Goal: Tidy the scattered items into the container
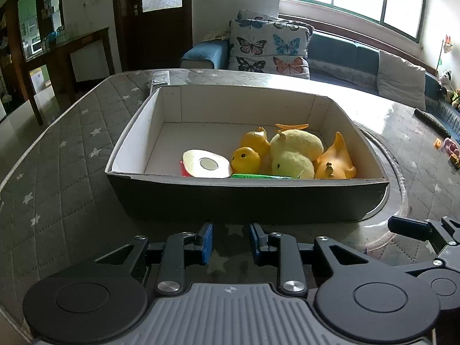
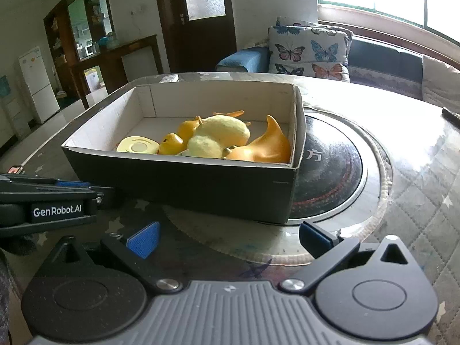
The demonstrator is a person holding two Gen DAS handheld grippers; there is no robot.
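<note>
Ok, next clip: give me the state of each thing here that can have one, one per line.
Left tool: open a little, empty, low in front of the box.
Right tool: open wide, empty.
Box: lidless, upright, partly over the round cooktop.
Rubber ducks: inside the box, piled at its right end.
Plush chick: inside, lying among the ducks.
Round disc item: inside, tilted against the near wall.
</note>
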